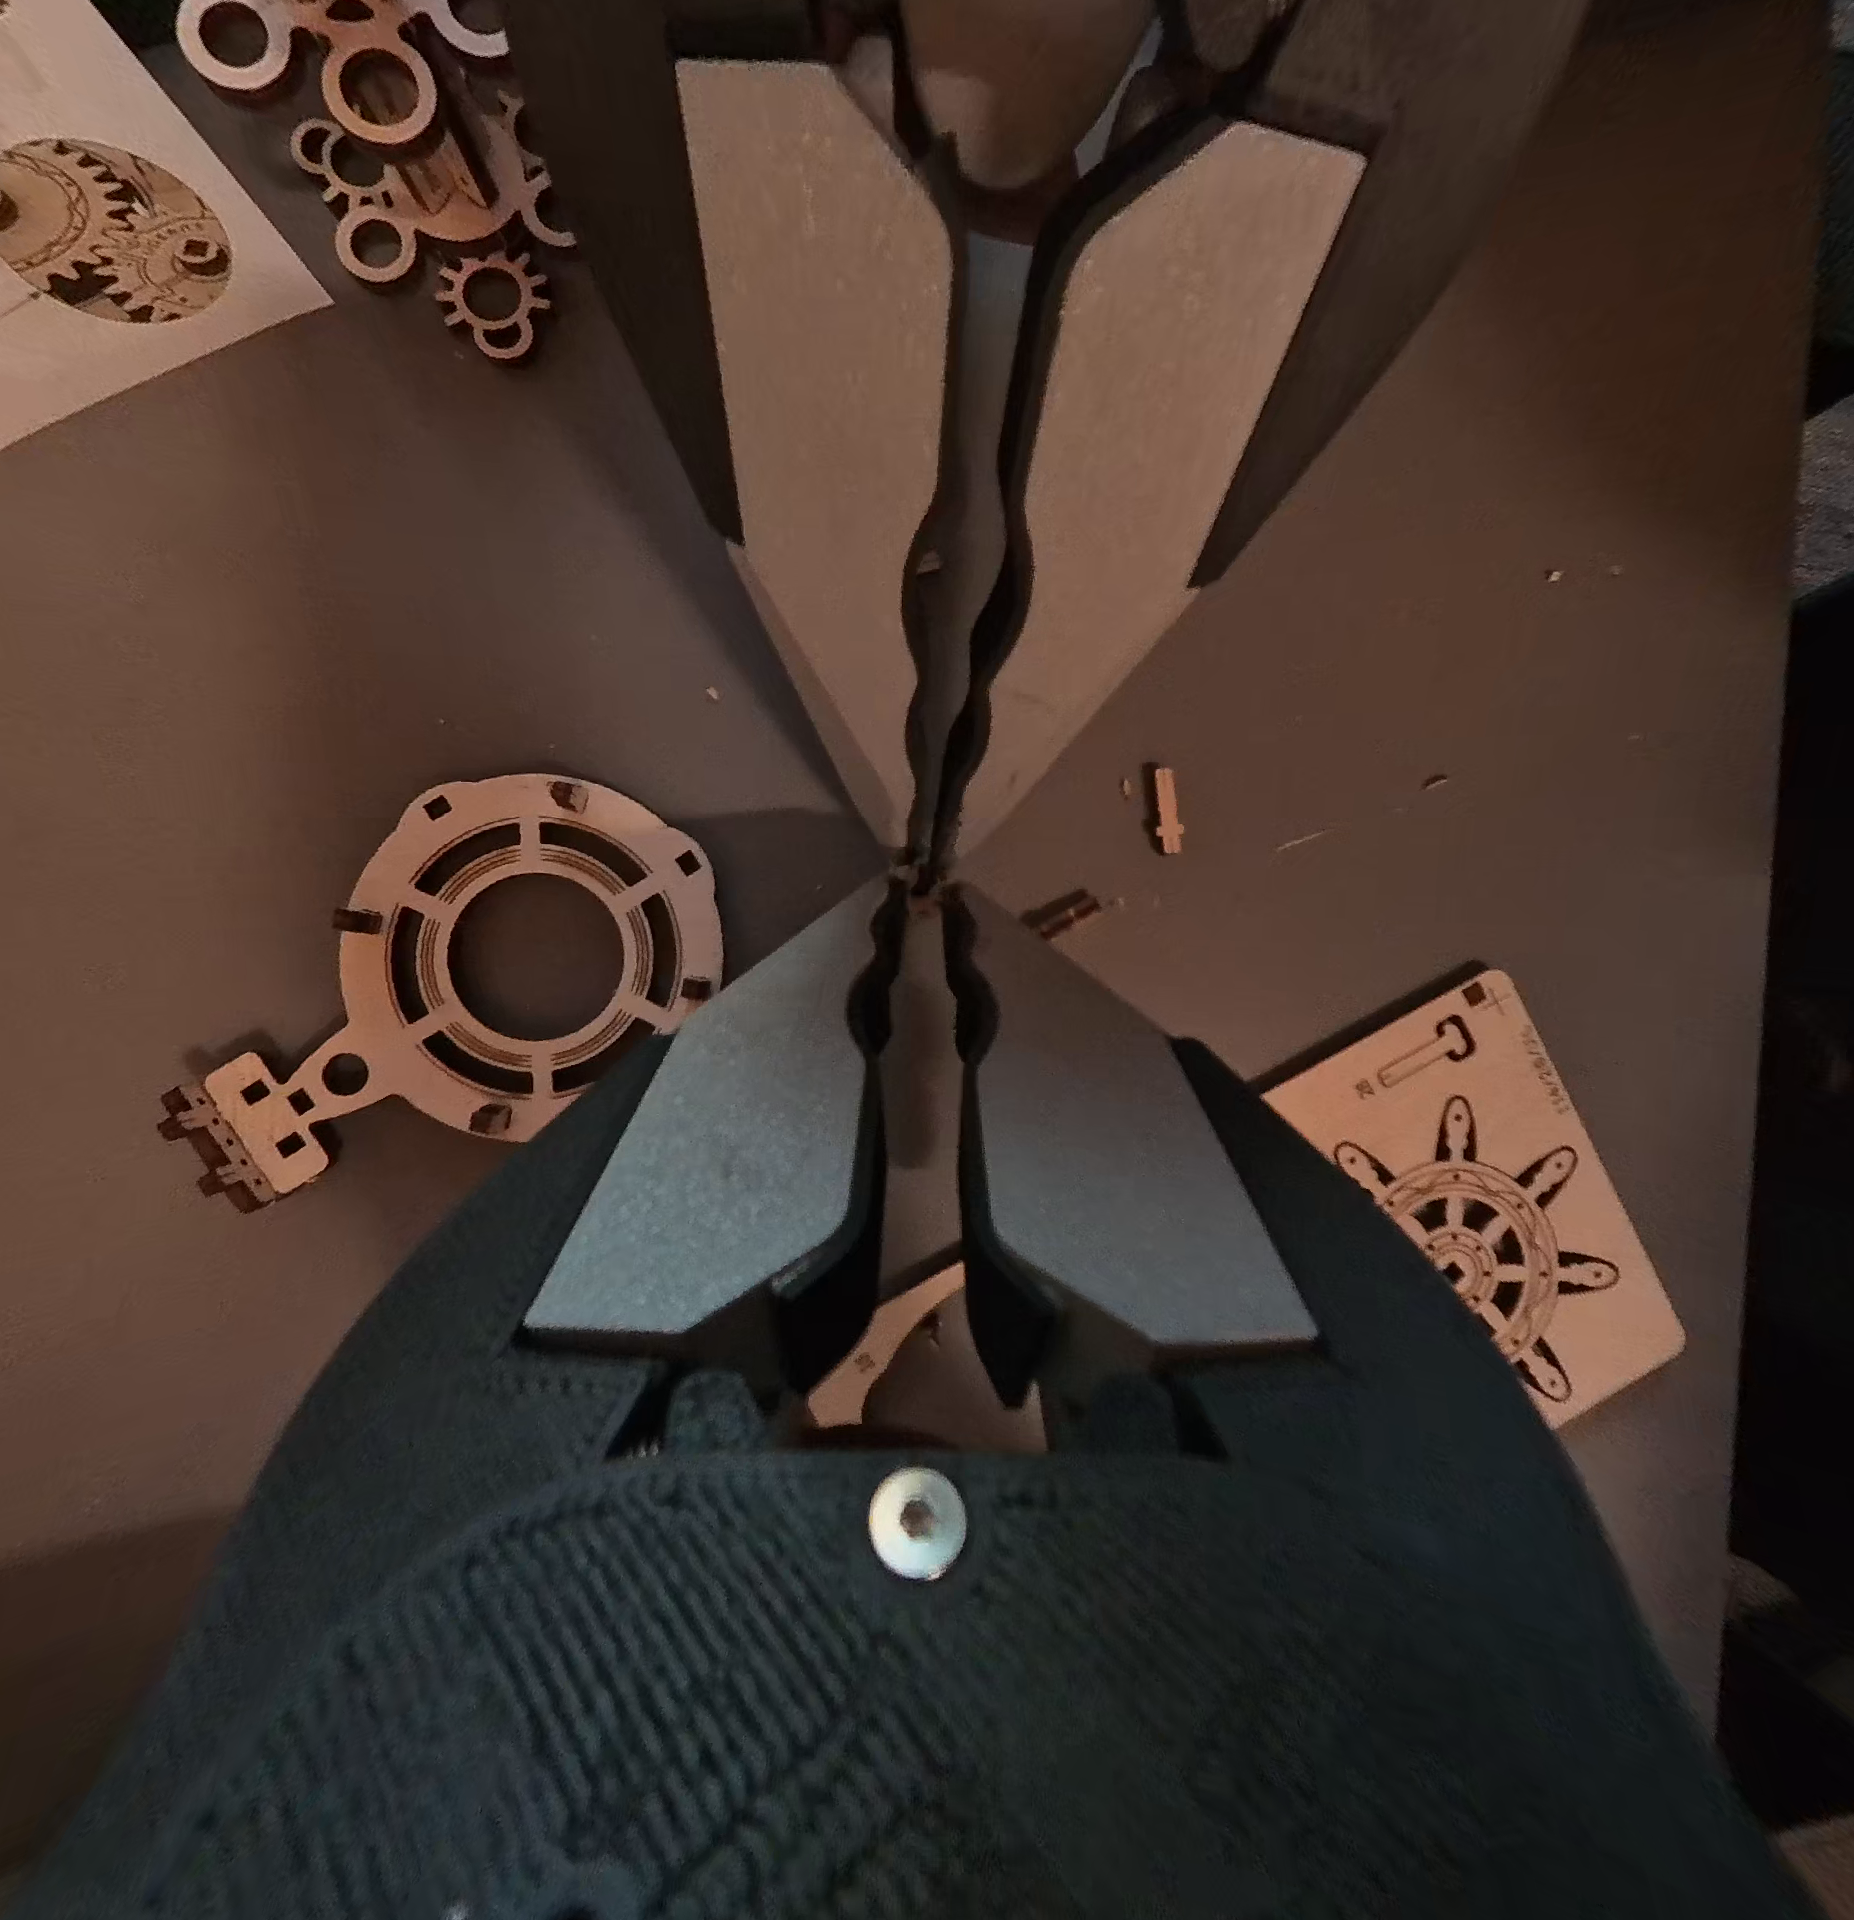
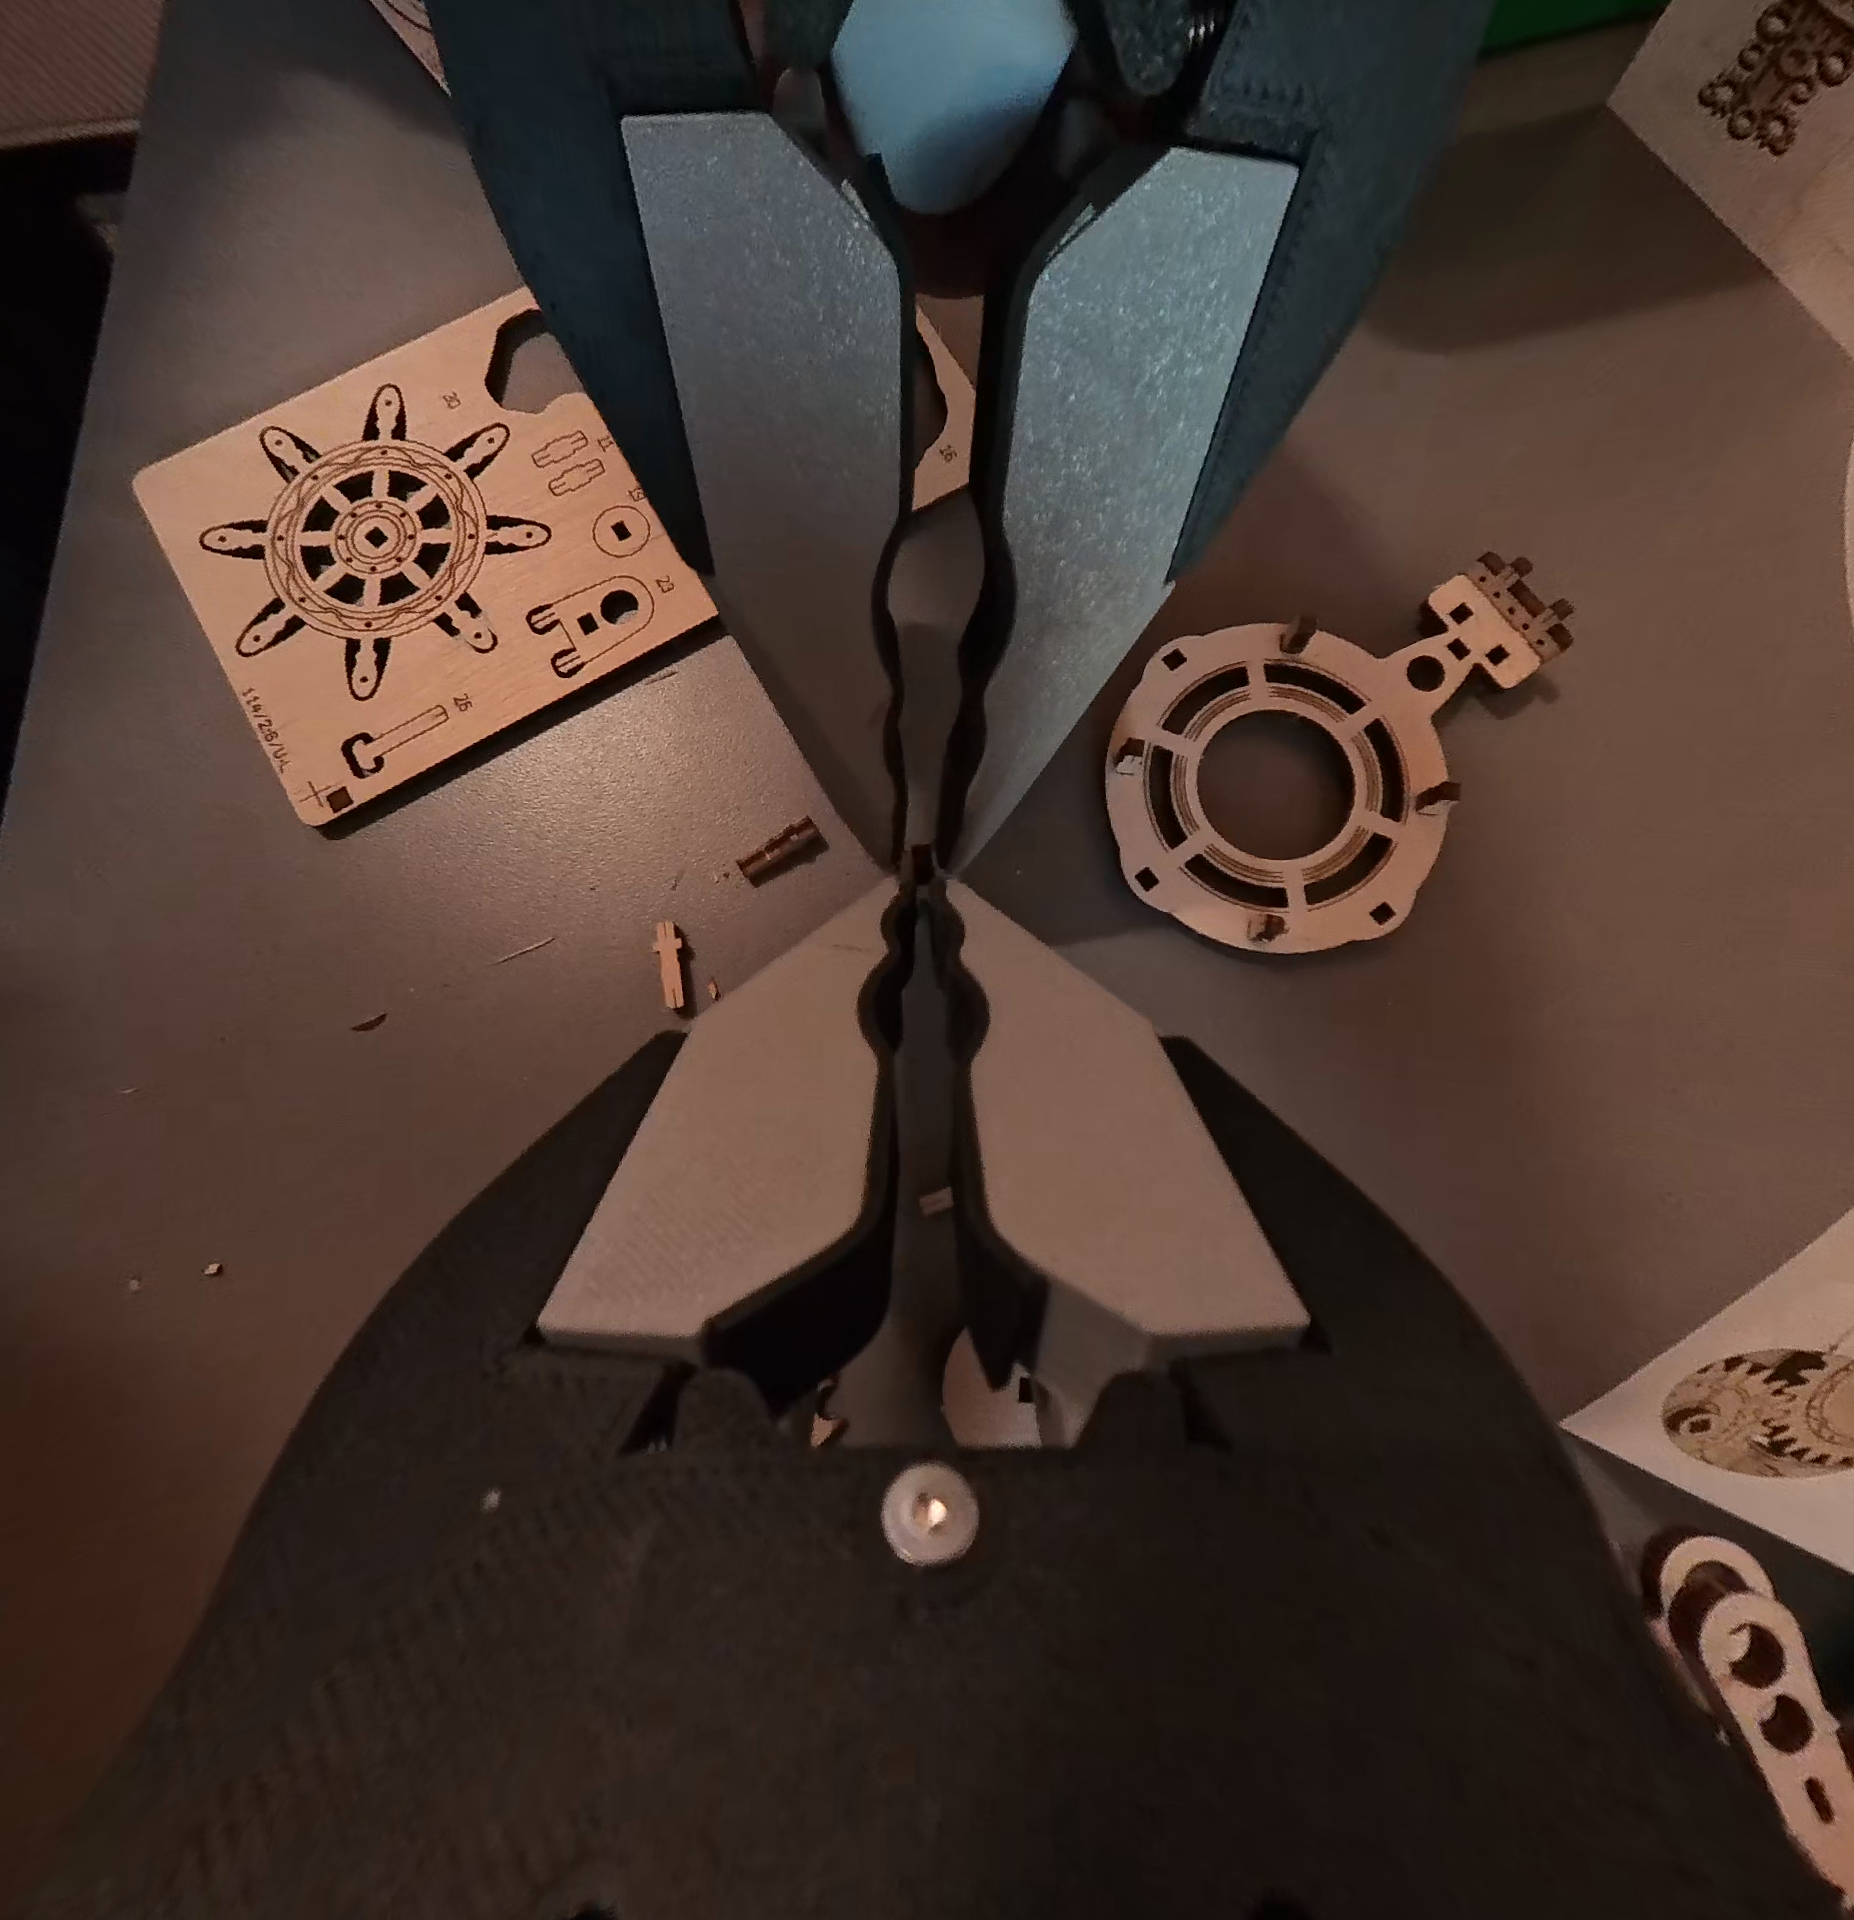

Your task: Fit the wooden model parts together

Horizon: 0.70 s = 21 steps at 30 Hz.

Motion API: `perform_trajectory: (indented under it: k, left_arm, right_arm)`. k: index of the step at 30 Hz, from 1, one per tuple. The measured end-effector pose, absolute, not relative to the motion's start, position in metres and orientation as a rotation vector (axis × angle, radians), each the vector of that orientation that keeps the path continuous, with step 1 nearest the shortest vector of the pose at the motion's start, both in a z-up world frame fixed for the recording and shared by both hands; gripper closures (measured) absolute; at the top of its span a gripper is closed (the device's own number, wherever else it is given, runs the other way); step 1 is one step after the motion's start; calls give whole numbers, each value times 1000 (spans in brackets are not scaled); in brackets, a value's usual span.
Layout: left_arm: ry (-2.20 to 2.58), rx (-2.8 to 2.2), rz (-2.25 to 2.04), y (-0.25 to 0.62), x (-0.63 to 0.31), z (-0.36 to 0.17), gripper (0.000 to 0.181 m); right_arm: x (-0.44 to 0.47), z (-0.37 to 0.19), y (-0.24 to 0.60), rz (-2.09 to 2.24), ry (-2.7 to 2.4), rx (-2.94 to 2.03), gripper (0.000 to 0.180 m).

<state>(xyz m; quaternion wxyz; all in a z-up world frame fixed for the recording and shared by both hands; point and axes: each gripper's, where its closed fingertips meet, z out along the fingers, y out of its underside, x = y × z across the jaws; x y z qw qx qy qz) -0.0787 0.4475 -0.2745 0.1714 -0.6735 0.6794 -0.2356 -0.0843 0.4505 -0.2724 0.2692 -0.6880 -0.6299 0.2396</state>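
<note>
Pinching one tiny dark wooden peg (image 2: pixel 921 860) tip-to-tip, we have left gripper (image 1: pixel 921 902) and right gripper (image 2: pixel 923 896) both clenched mid-bench; round slotted wooden ring plate (image 2: pixel 1278 784) lies nearby, several slots unfilled, assembly partly done.

The left gripper (image 1: pixel 921 902) and right gripper (image 1: pixel 931 831) meet tip to tip over the desk (image 1: pixel 279 644) — fingers nearly together, pinching a tiny wooden piece (image 1: pixel 921 864) — beside the ring-shaped wooden part (image 1: pixel 528 951).

Left tool (image 1: pixel 921 883) and right tool (image 2: pixel 923 883) tip to tip, fingers nearly closed.
</note>
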Motion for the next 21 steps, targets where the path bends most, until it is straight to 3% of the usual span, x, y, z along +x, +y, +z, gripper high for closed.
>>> perform_trajectory:
  k: [21]
  left_arm:
    - [1993,-1873,-615,448,-79,-275,181]
  right_arm:
    - [-85,-276,450,590,-1778,-1900,180]
